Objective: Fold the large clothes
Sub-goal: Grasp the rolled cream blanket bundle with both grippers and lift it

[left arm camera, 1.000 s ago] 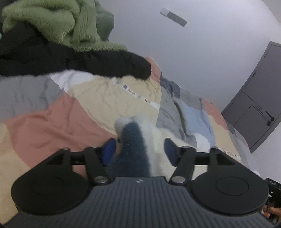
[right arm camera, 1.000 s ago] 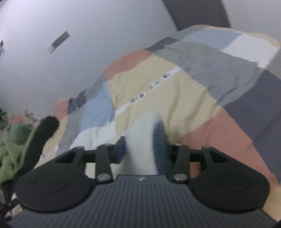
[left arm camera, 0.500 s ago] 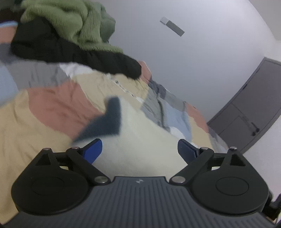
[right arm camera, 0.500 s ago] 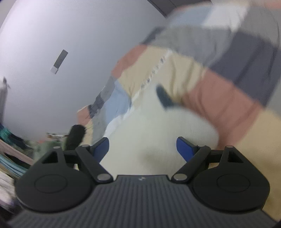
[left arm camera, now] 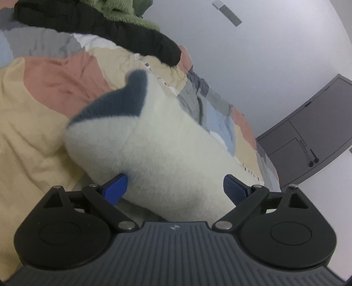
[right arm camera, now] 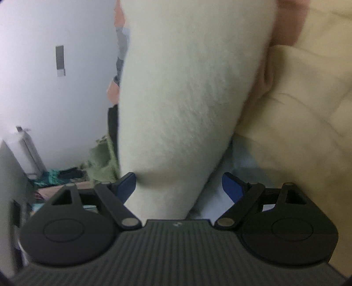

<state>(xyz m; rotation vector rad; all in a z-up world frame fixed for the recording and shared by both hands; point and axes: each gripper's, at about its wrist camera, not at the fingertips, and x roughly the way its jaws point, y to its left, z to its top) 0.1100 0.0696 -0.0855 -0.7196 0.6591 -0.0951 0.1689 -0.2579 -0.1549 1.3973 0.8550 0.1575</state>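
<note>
A fluffy cream garment (left arm camera: pixel 158 151) with a dark blue trim (left arm camera: pixel 123 101) lies folded on the patchwork bedspread (left arm camera: pixel 57 72). My left gripper (left arm camera: pixel 176 187) is open, its blue pads (left arm camera: pixel 116 187) spread on either side of the near edge of the garment. In the right wrist view the same cream garment (right arm camera: pixel 187 88) fills the middle. My right gripper (right arm camera: pixel 179 186) is open too, with the cloth between its fingers but not pinched.
A black garment (left arm camera: pixel 105 33) and a green fleece (left arm camera: pixel 125 13) lie piled at the head of the bed. A grey door (left arm camera: pixel 312 140) stands at the right. Clutter on the floor (right arm camera: pixel 59 176) and a white wall (right arm camera: pixel 44 99) show at the left.
Both grippers were shut on the garment's edge a second ago; they opened and let it drop onto the bed. The right gripper has since swung closer and lower to the cloth.
</note>
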